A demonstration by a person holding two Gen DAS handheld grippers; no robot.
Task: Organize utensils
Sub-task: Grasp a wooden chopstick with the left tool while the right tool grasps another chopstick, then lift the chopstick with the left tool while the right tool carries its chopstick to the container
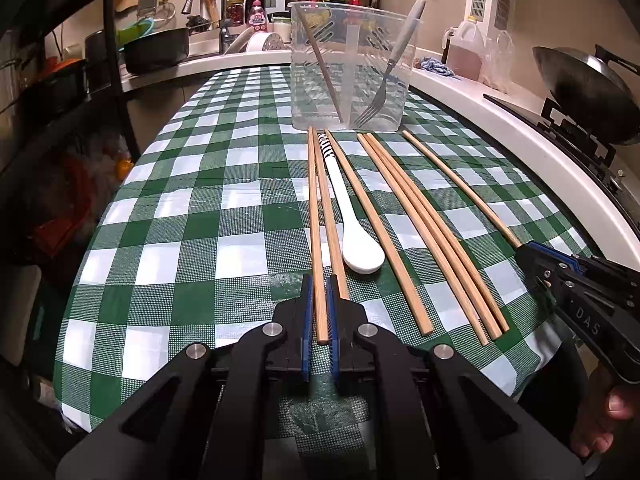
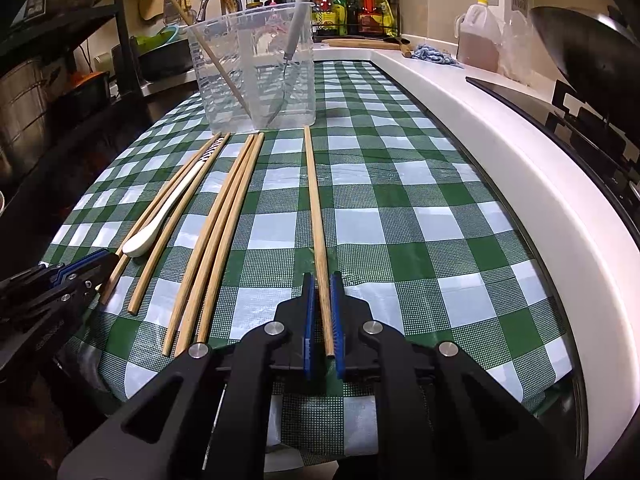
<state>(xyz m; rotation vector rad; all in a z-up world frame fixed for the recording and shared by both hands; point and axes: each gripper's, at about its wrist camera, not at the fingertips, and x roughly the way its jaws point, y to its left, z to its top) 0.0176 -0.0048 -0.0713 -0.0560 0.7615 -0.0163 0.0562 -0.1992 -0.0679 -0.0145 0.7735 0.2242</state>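
Observation:
Several wooden chopsticks and a white spoon point(image 1: 352, 216) lie lengthwise on the green checked tablecloth point(image 1: 200, 208). My left gripper point(image 1: 319, 284) has its blue pads around the near end of the leftmost chopstick point(image 1: 314, 216); the jaws stand narrow, touching or nearly touching it. My right gripper point(image 2: 320, 280) likewise straddles the near end of the rightmost chopstick point(image 2: 314, 200), which lies apart from the others. A clear plastic container point(image 1: 352, 68) at the far end holds one chopstick and a grey-handled fork point(image 1: 394, 60). It also shows in the right wrist view point(image 2: 256, 76).
A white counter edge point(image 2: 500, 152) runs along the right, with a stove and a wok point(image 1: 588, 88) beyond. An oil jug point(image 2: 480, 40) and bottle rack stand behind. A sink with dishes is at the back left, a dark shelf at the left.

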